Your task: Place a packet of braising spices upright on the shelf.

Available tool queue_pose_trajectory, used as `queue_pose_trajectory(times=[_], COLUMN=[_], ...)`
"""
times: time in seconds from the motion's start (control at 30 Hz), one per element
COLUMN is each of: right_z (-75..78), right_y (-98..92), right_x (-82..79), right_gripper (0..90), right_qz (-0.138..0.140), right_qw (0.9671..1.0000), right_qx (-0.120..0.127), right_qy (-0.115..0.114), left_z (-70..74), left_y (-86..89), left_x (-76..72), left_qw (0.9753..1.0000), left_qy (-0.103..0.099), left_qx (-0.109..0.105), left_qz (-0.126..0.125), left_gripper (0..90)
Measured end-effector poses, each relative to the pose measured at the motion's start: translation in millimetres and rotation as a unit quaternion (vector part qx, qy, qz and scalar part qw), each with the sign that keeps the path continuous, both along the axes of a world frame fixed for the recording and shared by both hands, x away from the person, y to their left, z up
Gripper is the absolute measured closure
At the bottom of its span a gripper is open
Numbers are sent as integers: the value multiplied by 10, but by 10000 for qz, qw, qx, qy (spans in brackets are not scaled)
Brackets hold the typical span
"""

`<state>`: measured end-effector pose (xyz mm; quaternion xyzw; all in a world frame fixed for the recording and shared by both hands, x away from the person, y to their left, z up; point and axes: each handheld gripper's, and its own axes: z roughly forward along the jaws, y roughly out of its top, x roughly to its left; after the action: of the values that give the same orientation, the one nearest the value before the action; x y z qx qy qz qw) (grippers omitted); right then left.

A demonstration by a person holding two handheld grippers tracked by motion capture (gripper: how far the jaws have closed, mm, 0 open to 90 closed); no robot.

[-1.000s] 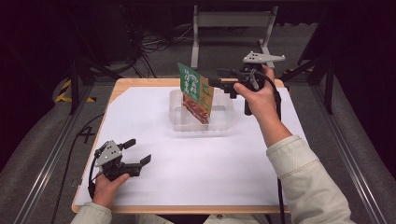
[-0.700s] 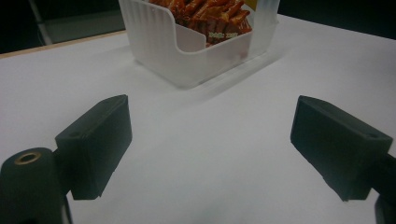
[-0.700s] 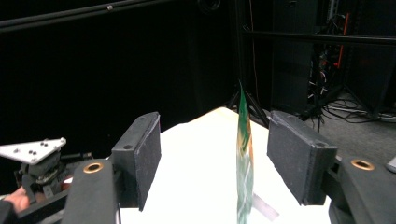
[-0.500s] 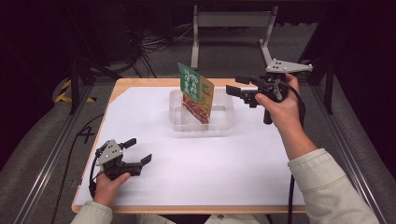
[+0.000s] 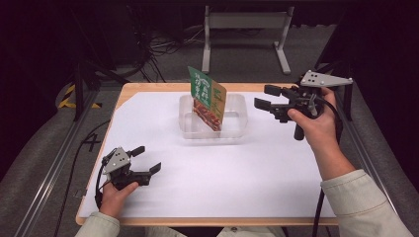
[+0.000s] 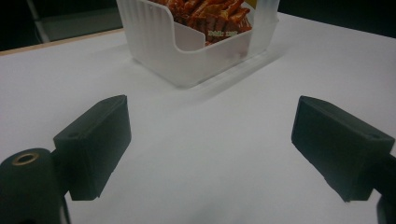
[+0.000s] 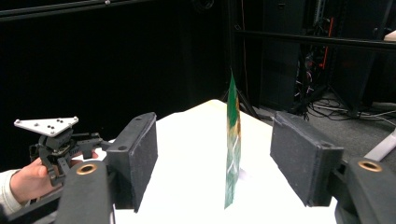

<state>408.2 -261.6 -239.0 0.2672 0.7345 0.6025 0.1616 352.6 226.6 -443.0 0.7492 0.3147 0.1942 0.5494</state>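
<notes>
The right hand-held gripper (image 5: 267, 98) has drawn back from the snack packet (image 5: 207, 98), jaws spread, over the white table (image 5: 237, 168).

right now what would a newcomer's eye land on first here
Most likely the green snack bag, standing tilted in the clear plastic bin at the far middle of the white table. Next comes the right tool, held open in the air to the right of the bin, its jaws pointing at the bag. The left tool is open too, low at the near left corner.
</notes>
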Motion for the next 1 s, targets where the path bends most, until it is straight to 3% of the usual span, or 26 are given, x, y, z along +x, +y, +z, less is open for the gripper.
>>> queue_pose_trajectory(times=[0.23, 0.4, 0.53, 0.77, 1.0], right_z=[-147, -305, -419, -628, -831], right_y=[-156, -269, -331, -436, -536], right_x=[-115, -227, -287, -363, -432], right_gripper=[294, 293, 285, 279, 270], right_qz=[-31, -225, -283, -362, -437], right_qw=[9999, 9984, 9974, 9974, 9972], right_qx=[11, -165, -213, -147, -173], right_qy=[-141, -498, -621, -601, -578], left_z=[3, 7, 20, 30, 35], left_y=[-1, 3, 34, 54, 85], left_x=[-1, -11, -38, -70, -94], left_qw=[10000, 10000, 9998, 9998, 9995], left_qy=[4, 63, 60, -32, -13], left_qx=[15, -38, -167, -117, -200], left_qz=[1, -56, -131, -174, -246], left_gripper=[129, 132, 121, 109, 91])
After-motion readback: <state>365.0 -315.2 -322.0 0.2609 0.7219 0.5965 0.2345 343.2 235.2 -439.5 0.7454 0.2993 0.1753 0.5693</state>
